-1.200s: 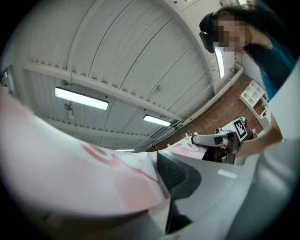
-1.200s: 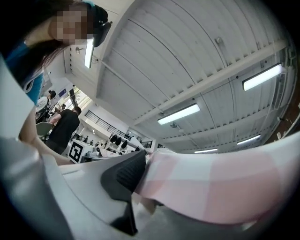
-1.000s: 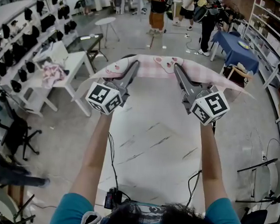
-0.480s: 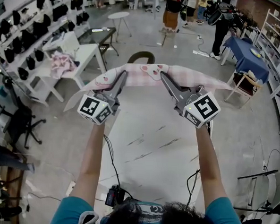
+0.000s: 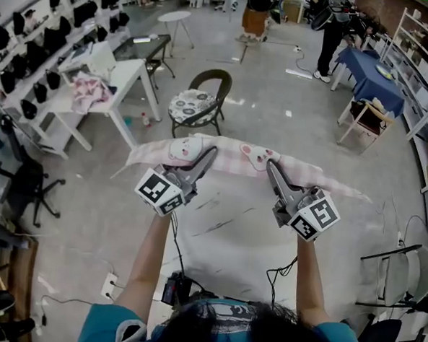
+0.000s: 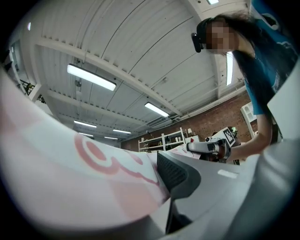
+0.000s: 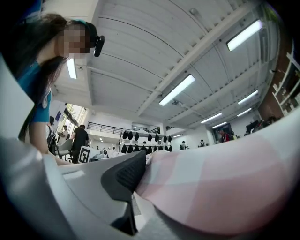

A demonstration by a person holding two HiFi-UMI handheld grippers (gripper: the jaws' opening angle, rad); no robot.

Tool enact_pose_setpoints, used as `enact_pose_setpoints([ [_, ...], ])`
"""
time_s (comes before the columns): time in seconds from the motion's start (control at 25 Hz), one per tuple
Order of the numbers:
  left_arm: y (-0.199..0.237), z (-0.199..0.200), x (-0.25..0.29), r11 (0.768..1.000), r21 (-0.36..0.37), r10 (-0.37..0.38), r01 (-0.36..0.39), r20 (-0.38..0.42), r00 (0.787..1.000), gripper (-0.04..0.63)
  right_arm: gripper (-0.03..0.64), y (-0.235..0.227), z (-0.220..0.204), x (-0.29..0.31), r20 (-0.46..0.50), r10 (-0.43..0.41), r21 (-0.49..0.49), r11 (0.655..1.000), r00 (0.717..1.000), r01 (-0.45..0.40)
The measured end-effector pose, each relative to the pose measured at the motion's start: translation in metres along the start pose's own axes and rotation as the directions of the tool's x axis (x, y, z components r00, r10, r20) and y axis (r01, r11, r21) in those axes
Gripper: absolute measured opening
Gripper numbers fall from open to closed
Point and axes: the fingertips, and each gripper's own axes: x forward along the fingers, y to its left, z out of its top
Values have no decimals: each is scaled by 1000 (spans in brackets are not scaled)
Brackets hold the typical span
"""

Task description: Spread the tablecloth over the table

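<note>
The jaws of the left gripper [image 5: 209, 153] and right gripper [image 5: 271, 165] are clamped on the pink checked tablecloth [image 5: 233, 155], which is held stretched across mid-frame above the far end of the marbled table [image 5: 231, 240]. A cushioned chair [image 5: 200, 101] is noted just beyond, and a white side table [image 5: 129, 75] at upper left.

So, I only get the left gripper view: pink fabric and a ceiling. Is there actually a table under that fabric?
Observer: Yes. The head view shows a white marbled table, uncovered on the person's side of the tablecloth.
Operator: Is the other end held too?
Observer: In the right gripper view, the right gripper has its pad pressed on the tablecloth's pink checks.
Operator: Anything beyond it?
Observer: A chair with a patterned cushion stands on the floor past the tablecloth.
</note>
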Motion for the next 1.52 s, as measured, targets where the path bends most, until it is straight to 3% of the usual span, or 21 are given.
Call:
enact_pose_setpoints([
  [0.16,-36,-19,-17,995,-77,-58,56,-20,998,86,60,19,-26,-41,-29,-80,100,992,996,82],
  [0.4,-86,-37,-55,987,-101,-135,125,-99,986,86,60,66,-57,-91,-76,-184,216,956,980,196],
  [0.76,-139,-61,-122,966,-203,-187,157,-137,973,84,58,137,-97,-139,-160,-248,335,897,955,289],
  [0.96,-162,-86,-157,950,-298,-151,91,-183,972,81,60,163,-129,-161,-231,-230,428,849,945,311],
  [1.16,-186,-115,-190,916,-402,-113,10,-234,966,78,58,186,-158,-184,-280,-183,538,783,942,312],
  [1.24,-194,-125,-201,894,-447,-90,-37,-260,961,75,58,193,-170,-193,-291,-172,585,747,941,317],
  [1.32,-202,-134,-212,870,-481,-54,-105,-305,951,65,55,201,-182,-202,-297,-174,648,686,939,332],
  [1.52,-227,-147,-230,850,-476,1,-223,-423,906,37,49,230,-215,-233,-285,-188,826,450,940,340],
])
